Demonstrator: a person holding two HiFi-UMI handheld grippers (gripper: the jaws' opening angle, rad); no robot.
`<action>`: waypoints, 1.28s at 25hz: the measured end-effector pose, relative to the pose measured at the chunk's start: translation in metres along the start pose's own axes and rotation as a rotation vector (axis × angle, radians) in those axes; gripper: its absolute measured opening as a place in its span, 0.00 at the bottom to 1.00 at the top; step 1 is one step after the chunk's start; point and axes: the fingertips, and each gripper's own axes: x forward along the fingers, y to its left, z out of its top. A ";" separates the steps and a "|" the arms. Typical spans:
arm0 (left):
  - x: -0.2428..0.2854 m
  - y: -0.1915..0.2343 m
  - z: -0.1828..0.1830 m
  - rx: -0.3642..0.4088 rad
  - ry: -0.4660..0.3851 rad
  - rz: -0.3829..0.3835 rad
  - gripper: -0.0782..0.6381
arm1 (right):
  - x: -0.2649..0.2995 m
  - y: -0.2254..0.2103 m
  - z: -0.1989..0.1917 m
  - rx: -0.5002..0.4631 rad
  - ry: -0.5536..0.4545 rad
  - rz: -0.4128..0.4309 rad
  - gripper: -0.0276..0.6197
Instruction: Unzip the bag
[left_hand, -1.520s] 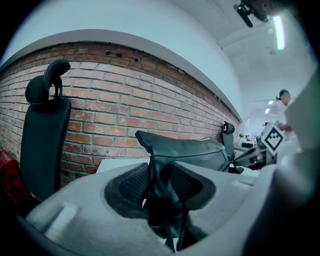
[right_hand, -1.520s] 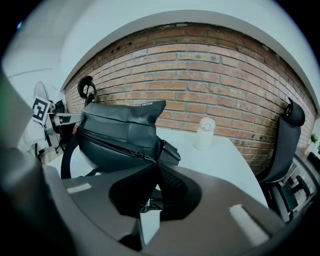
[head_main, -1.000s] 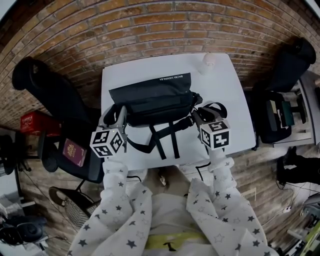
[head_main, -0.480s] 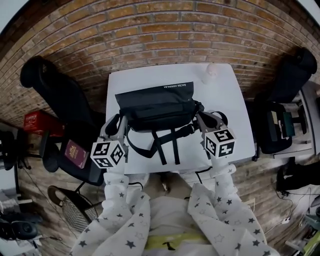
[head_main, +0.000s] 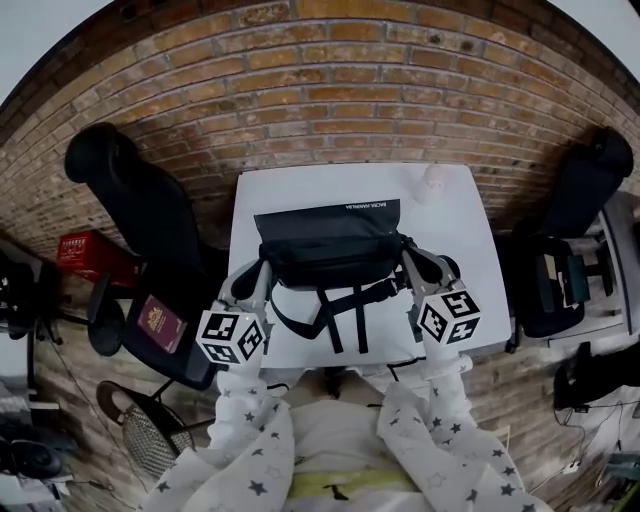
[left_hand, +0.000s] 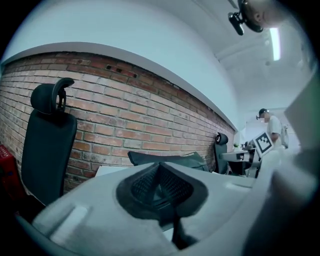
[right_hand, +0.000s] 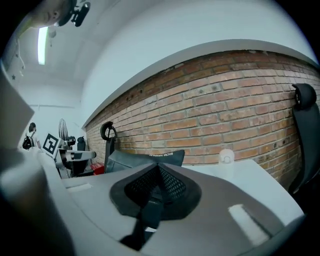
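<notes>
Looking down from the head view, I see the black fabric bag (head_main: 335, 240) spread across the middle of the white rectangular table (head_main: 462, 228). Its flat upper panel is toward the far red brick wall (head_main: 330, 90), and its loose black buckle straps (head_main: 342, 315) trail toward the near edge. My left gripper (head_main: 262, 278) is at the bag's left end and my right gripper (head_main: 410, 262) at its right end, with the bag between them. Both have just been closing. In the left gripper view the mesh pads are pressed together, clenched on a black webbing strap (left_hand: 176, 232) that runs out from between them toward the camera. In the right gripper view the pads are clamped the same way on a second black strap (right_hand: 149, 215), and the bag's panel rises just beyond the tips. I cannot make out the zip in any view. A small white rounded object (head_main: 434, 182) stands near the table's far right corner, apart from the bag. One black office chair (head_main: 140, 215) stands left of the table with a dark red booklet (head_main: 160, 322) on its seat, and another black chair (head_main: 590, 175) stands to the right.
</notes>
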 end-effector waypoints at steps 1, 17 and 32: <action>-0.002 -0.001 0.004 0.001 -0.008 -0.001 0.11 | -0.001 0.003 0.005 0.002 -0.019 0.005 0.06; -0.016 -0.004 0.062 0.072 -0.116 0.000 0.11 | -0.006 0.030 0.062 0.014 -0.225 0.060 0.05; -0.020 0.005 0.079 0.101 -0.137 0.038 0.11 | -0.012 0.025 0.071 0.021 -0.262 0.027 0.05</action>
